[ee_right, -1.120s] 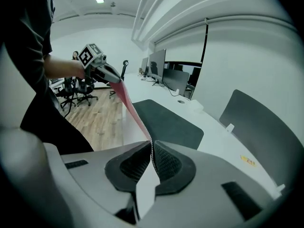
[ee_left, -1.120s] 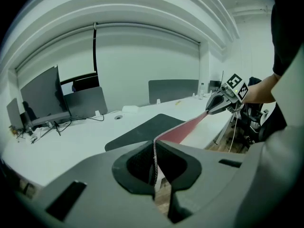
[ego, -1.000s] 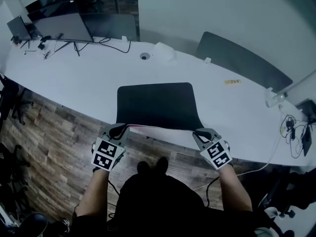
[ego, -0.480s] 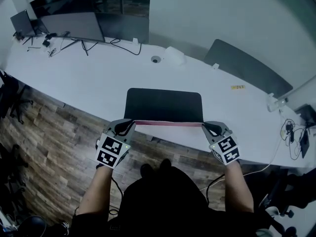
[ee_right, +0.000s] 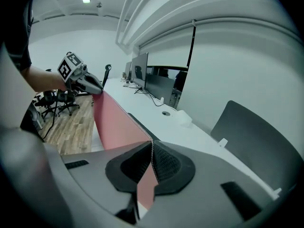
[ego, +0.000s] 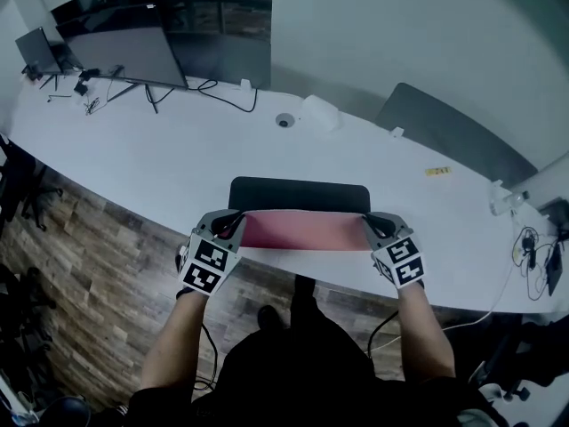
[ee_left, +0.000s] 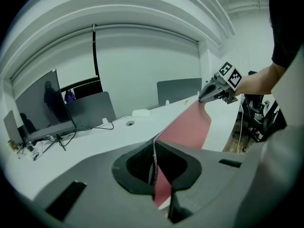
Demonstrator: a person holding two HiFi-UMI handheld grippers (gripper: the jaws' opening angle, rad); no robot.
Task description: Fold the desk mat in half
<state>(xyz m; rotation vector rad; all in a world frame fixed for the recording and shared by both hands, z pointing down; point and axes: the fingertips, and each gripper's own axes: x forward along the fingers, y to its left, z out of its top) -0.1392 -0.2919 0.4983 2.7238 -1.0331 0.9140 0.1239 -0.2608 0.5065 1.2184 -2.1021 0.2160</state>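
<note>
The desk mat (ego: 300,229) lies on the white desk (ego: 133,140), black on top and pink underneath. Its near edge is lifted and turned toward the far side, so the pink underside faces up and a black strip (ego: 298,191) shows behind it. My left gripper (ego: 233,223) is shut on the mat's near left corner (ee_left: 156,175). My right gripper (ego: 367,224) is shut on the near right corner (ee_right: 147,179). In each gripper view the pink sheet stretches taut to the other gripper (ee_left: 209,93) (ee_right: 95,87).
Monitors (ego: 124,56) with cables stand at the desk's far left. A white box (ego: 318,112) and a round cable hole (ego: 284,121) sit behind the mat. A grey divider panel (ego: 462,140) stands at the far right. More cables (ego: 533,247) lie at the right edge. Wooden floor (ego: 107,274) lies below.
Both grippers have carried the mat's near edge up and forward over the desk. More pink underside shows now, and less of the black top remains visible.
</note>
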